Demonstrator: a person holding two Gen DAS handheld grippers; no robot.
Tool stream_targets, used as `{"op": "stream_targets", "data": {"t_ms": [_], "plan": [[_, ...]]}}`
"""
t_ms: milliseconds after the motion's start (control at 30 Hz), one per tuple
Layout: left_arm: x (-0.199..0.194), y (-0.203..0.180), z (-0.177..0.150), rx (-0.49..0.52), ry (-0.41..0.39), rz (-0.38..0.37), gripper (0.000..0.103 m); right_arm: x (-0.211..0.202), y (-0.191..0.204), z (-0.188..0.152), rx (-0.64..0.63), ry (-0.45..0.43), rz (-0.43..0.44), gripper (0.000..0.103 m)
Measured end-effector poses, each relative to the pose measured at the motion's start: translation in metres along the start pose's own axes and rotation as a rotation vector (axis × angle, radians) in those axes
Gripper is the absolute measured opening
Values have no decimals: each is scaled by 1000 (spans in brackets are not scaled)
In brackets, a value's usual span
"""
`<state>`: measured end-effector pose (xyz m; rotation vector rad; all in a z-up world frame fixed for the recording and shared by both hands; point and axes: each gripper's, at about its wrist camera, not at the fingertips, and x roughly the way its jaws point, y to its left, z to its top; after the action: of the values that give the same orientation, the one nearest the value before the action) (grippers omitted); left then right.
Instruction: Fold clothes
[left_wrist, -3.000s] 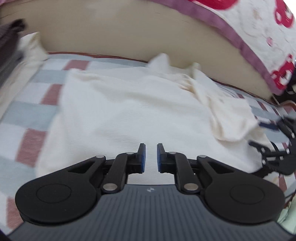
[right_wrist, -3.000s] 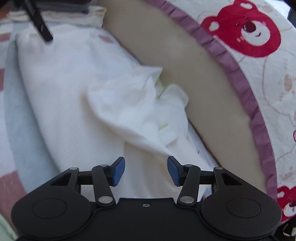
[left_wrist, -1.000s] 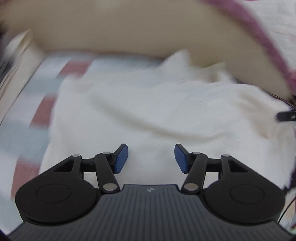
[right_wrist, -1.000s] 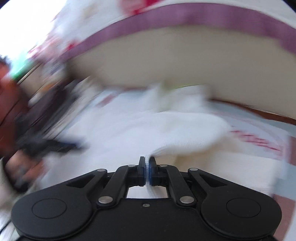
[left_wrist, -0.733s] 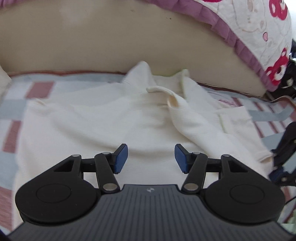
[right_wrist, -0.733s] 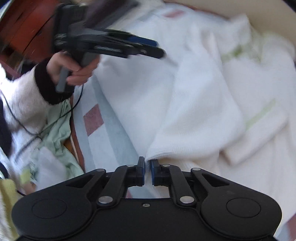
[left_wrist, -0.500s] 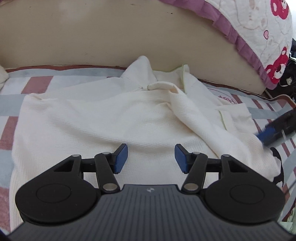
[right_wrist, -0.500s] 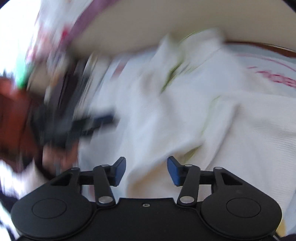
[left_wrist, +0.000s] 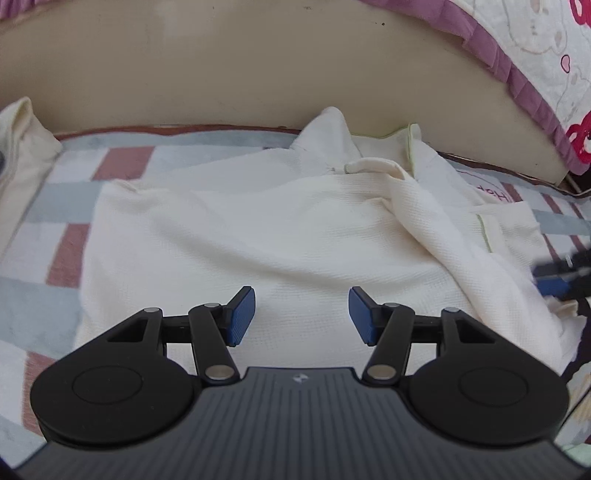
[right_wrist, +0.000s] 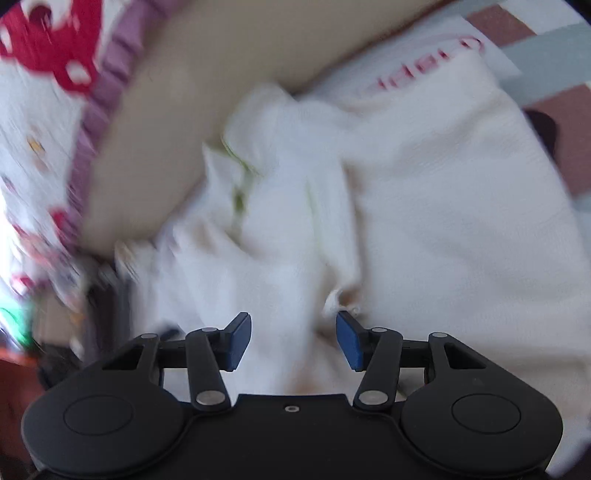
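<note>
**Both grippers empty over cream garment**

Cream garment lies spread on the checked blanket, long axis left-right, collar end toward the beige cushion. Left gripper: fingers apart, above the near hem. Right gripper: fingers apart, nothing held, a folded sleeve edge just ahead; nearer arm for it, I judge.

A home bedroom, identified by a checked blanket in grey, white and brick red spread as a soft surface, a plain beige upholstered panel rising behind it, and a bear-print quilt with a purple ruffled border draped over that panel.
</note>
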<state>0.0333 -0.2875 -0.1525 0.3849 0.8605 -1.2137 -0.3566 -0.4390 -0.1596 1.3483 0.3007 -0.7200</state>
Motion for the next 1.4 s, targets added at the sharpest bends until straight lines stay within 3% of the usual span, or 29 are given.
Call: {"op": "stream_targets", "data": {"t_ms": [67, 100, 133, 300, 433, 500, 667, 833, 1000, 1233, 1267, 1300, 1333, 1400], "plan": [[3, -1, -1, 7, 6, 12, 55, 12, 15, 8, -85, 15, -5, 11], [4, 0, -2, 16, 7, 25, 55, 16, 26, 12, -153, 25, -24, 4], [4, 1, -2, 25, 5, 44, 55, 18, 37, 15, -218, 25, -42, 4], [-7, 29, 2, 1, -26, 163, 55, -31, 96, 31, -497, -207, -114, 4], [-10, 56, 5, -78, -22, 203, 55, -62, 126, 51, -700, -373, -375, 3], [-9, 63, 4, -102, -11, 202, 55, -65, 129, 60, -740, -400, -483, 3], [-8, 69, 7, -64, -9, 228, 55, -48, 105, 79, -775, -354, -652, 3], [-14, 106, 25, -124, -79, 240, 59, -38, 80, 72, -735, -297, -694, 3], [1, 134, 50, -177, -109, 138, 59, -32, 69, 78, -745, -271, -719, 3], [35, 99, 61, 99, -73, 87, 59, -27, 74, 83, -794, -267, -712, 3], [41, 94, 61, 127, -61, 108, 56, -25, 74, 83, -798, -261, -715, 3], [47, 89, 61, 155, -49, 129, 16, -22, 73, 84, -800, -256, -719, 3], [49, 86, 62, 164, -45, 147, 3, -22, 72, 85, -796, -257, -720, 3], [40, 87, 64, 115, -79, 170, 1, -24, 69, 85, -782, -264, -713, 3]]}}
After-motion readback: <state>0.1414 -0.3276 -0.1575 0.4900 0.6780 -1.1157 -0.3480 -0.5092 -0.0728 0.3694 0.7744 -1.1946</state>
